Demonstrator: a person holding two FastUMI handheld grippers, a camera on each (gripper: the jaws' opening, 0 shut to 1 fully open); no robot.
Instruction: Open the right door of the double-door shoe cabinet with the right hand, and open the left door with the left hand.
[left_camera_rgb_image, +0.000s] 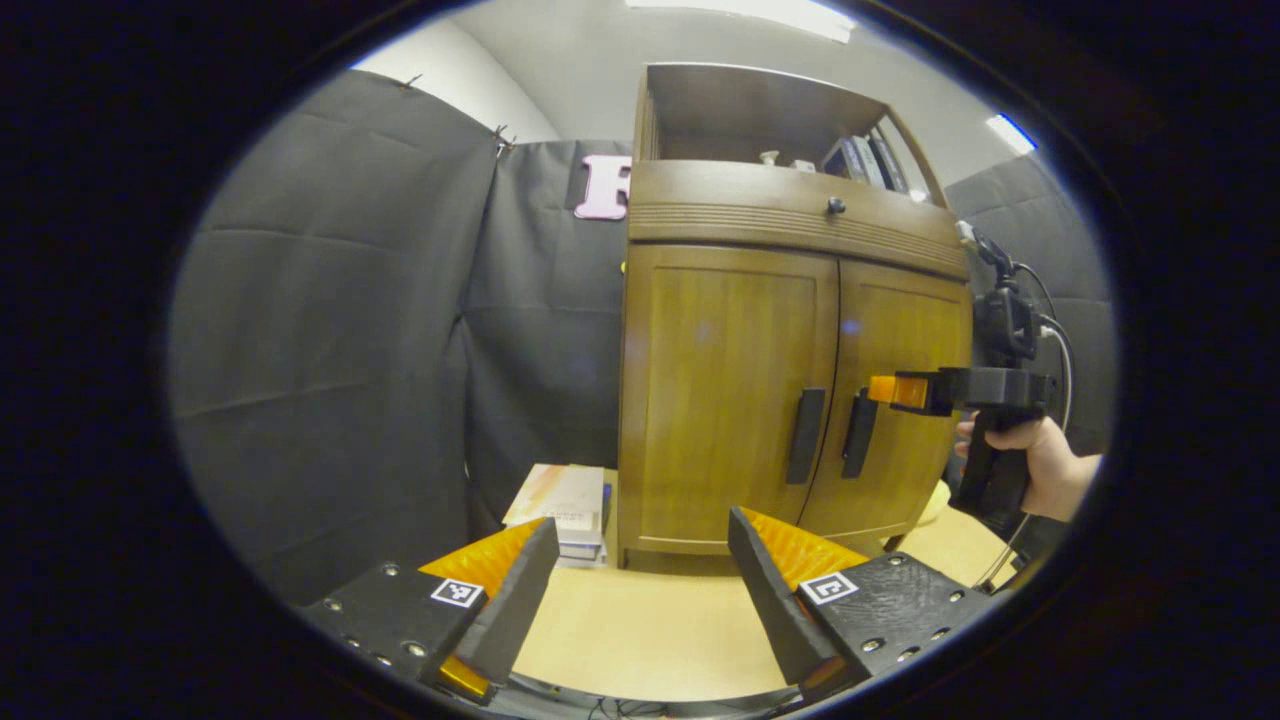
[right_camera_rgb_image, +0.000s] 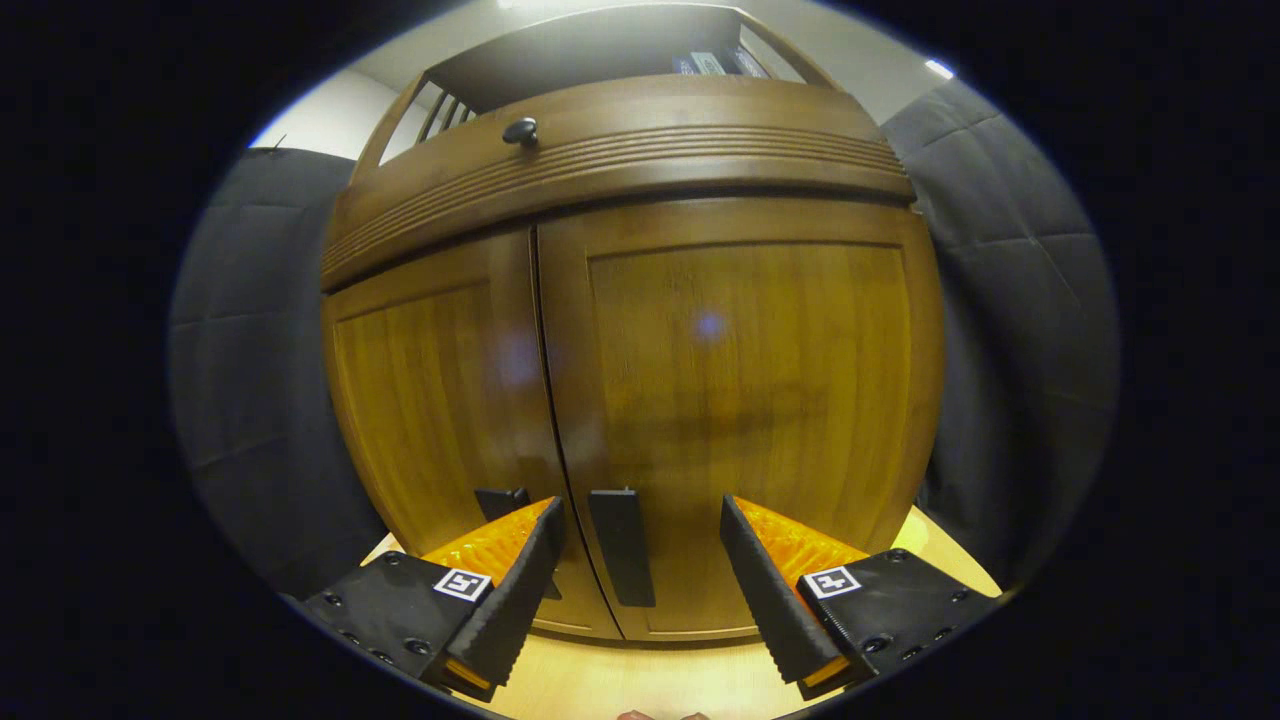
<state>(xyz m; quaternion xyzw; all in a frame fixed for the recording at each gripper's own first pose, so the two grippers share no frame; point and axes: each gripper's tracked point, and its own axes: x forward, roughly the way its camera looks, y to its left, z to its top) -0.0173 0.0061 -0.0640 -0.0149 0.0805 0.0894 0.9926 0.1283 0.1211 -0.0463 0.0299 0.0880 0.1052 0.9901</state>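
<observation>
The wooden shoe cabinet (left_camera_rgb_image: 760, 390) stands on a light tabletop with both doors closed. The left door (left_camera_rgb_image: 725, 390) carries a dark vertical handle (left_camera_rgb_image: 805, 436); the right door (left_camera_rgb_image: 895, 400) carries another handle (left_camera_rgb_image: 858, 434). My left gripper (left_camera_rgb_image: 640, 590) is open, well short of the cabinet, nothing between its fingers. In the left gripper view, the right gripper (left_camera_rgb_image: 885, 390), held by a hand (left_camera_rgb_image: 1040, 460), has its tips right by the right door's handle. In the right gripper view, the right gripper (right_camera_rgb_image: 640, 575) is open, and the right door's handle (right_camera_rgb_image: 622, 548) sits between its fingers, untouched.
A drawer with a small dark knob (left_camera_rgb_image: 835, 206) runs above the doors, and an open shelf with books (left_camera_rgb_image: 860, 158) tops the cabinet. A stack of books (left_camera_rgb_image: 560, 505) lies left of the cabinet's base. Black cloth walls (left_camera_rgb_image: 330, 330) surround the booth.
</observation>
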